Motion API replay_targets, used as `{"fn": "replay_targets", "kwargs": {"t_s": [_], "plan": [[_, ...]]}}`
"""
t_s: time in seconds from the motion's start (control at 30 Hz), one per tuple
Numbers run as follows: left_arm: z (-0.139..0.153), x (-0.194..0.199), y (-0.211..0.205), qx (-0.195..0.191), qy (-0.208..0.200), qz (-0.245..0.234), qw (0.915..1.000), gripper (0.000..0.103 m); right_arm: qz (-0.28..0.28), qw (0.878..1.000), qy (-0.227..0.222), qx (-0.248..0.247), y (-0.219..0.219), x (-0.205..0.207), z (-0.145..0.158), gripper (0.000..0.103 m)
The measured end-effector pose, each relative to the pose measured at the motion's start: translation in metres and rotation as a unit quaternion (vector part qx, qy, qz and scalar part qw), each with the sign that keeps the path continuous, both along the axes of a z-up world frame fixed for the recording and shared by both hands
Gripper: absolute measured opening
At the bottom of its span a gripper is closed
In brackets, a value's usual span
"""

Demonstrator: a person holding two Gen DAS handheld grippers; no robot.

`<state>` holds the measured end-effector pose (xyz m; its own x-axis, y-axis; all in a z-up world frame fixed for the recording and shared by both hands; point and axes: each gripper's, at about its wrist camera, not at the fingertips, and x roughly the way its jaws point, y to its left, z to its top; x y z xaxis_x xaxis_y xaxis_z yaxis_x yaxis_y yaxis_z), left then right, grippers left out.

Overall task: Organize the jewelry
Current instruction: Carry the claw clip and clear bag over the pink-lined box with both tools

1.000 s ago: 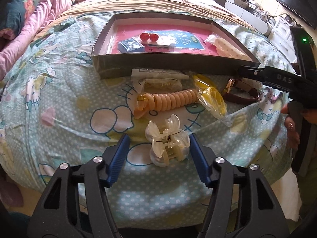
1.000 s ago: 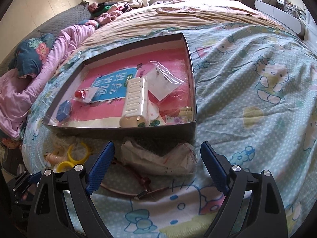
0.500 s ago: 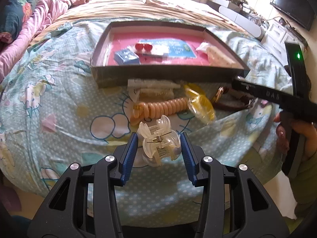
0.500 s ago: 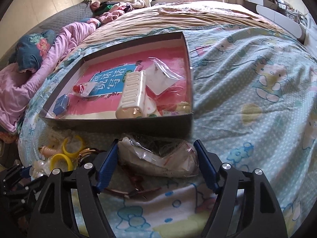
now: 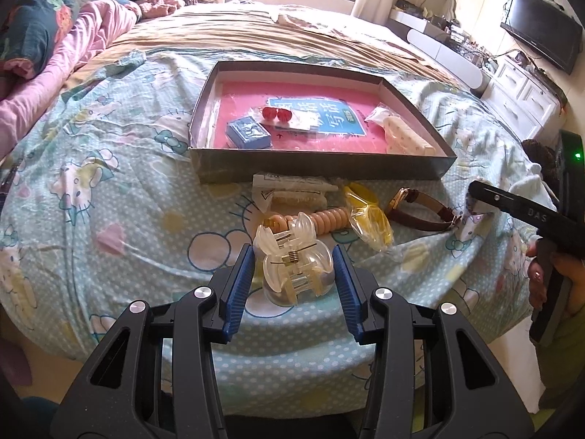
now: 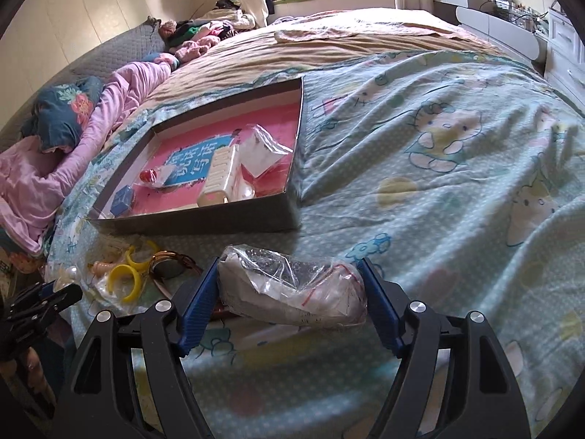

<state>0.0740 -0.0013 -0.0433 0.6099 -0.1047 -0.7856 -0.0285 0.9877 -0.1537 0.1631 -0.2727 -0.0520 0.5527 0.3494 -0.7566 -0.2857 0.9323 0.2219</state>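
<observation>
My left gripper [image 5: 294, 267] is shut on a clear plastic hair claw clip [image 5: 292, 261] and holds it just above the bedsheet. My right gripper [image 6: 290, 292] is shut on a clear plastic bag [image 6: 292, 294] with white contents, lifted off the bed. A shallow grey box with a pink floor [image 5: 204, 117] lies beyond; in the right wrist view it shows too [image 6: 289, 168]. In it are a blue box [image 5: 248, 133], red earrings [image 5: 276, 113] and a cream comb [image 6: 219, 175]. In front of the box lie a peach spiral band [image 5: 331, 219], a yellow bagged ring [image 5: 369, 214] and a brown watch [image 5: 420, 206].
The bed has a pale blue Hello Kitty sheet [image 6: 438, 146]. Pink bedding [image 5: 91, 33] lies at the left. A TV [image 5: 541, 40] and white drawers [image 5: 526, 98] stand at the right. The bed's front edge drops away just below the left gripper.
Both grippers closed: the left on the hair claw clip, the right on the plastic bag. Both objects have risen off the sheet.
</observation>
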Motion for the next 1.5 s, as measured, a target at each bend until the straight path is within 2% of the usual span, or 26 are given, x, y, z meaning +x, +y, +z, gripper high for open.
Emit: {"fn": "replay_targets", "kwargs": {"t_s": [0.5, 1.17, 1.5], "plan": [[0.019, 0.007, 0.012, -0.007, -0.025, 0.02, 0.9995, 0.036, 0.019, 0.998, -0.052, 0.02, 0.011, -0.005, 0.036, 0.073], [0.033, 0.035, 0.021, -0.024, -0.04, 0.034, 0.9983, 0.036, 0.04, 0.995, -0.081, 0.031, 0.045, 0.02, 0.054, 0.073], [0.038, 0.062, 0.01, -0.029, -0.046, 0.023, 0.9983, 0.036, 0.036, 0.995, -0.089, 0.03, 0.052, 0.036, 0.059, 0.073]]}}
